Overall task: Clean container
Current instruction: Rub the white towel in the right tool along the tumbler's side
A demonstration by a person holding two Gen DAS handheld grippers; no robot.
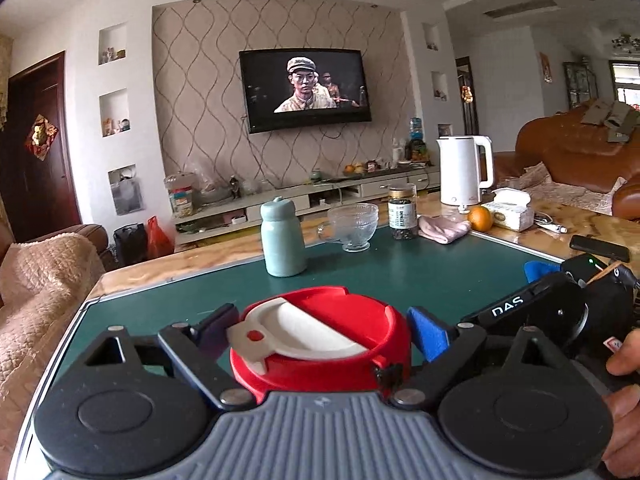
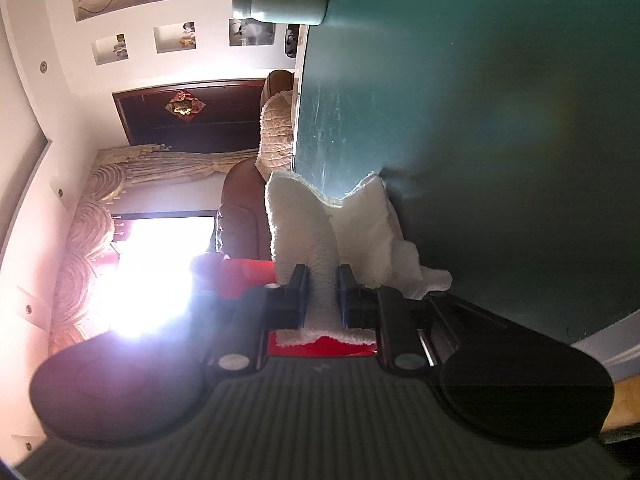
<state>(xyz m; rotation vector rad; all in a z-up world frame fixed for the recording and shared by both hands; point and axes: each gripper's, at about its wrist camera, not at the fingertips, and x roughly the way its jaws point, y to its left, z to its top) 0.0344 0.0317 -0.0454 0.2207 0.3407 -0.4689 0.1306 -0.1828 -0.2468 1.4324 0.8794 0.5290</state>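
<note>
A red round container (image 1: 320,364) with a white flip lid (image 1: 304,332) sits low over the green mat (image 1: 400,272), and my left gripper (image 1: 322,336) is shut on its sides. My right gripper (image 2: 322,280) is shut on a white fluffy cloth (image 2: 304,232), which sticks out past the fingertips and folds against the mat (image 2: 480,120). The right wrist view is turned on its side. Red of the container (image 2: 248,276) shows beside and under the right gripper's fingers. In the left wrist view the right gripper's black body (image 1: 560,308) lies just right of the container.
On the mat stand a pale teal bottle (image 1: 282,240), a glass cup (image 1: 354,224) and a jar (image 1: 402,212). Further right are a pink cloth (image 1: 442,228), an orange (image 1: 479,218), a tissue box (image 1: 508,208), a white kettle (image 1: 464,168) and a phone (image 1: 598,248). A person's hand (image 1: 624,360) is at the right edge.
</note>
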